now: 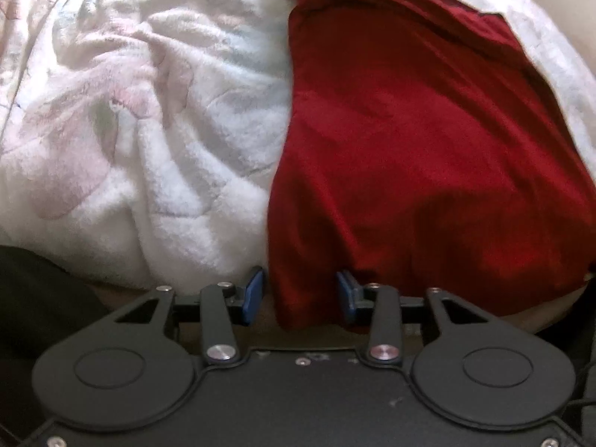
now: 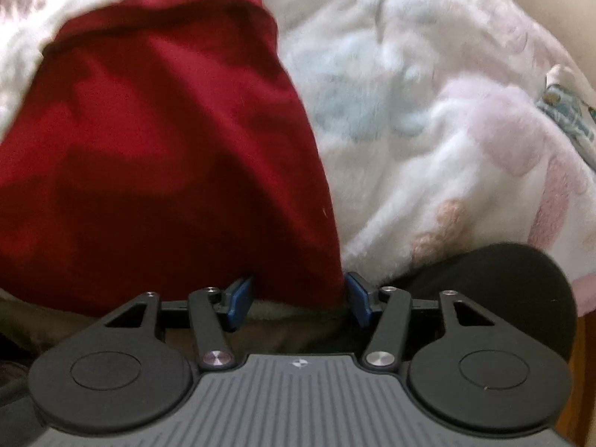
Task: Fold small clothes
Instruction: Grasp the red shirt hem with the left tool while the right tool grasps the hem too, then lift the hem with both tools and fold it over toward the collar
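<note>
Straddling near corners of dark red soft garment (image 1: 409, 141) on fluffy white blanket (image 1: 167, 149): left tongs (image 1: 300, 298), right tongs (image 2: 298, 300) wide open (nothing pinched); close squarely before lifting.

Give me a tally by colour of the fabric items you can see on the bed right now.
Red: 1, the red garment
White with pastel print: 1, the fluffy blanket beneath it
Teal-patterned: 1, a cloth at the right edge, only partly visible
Total: 3
</note>
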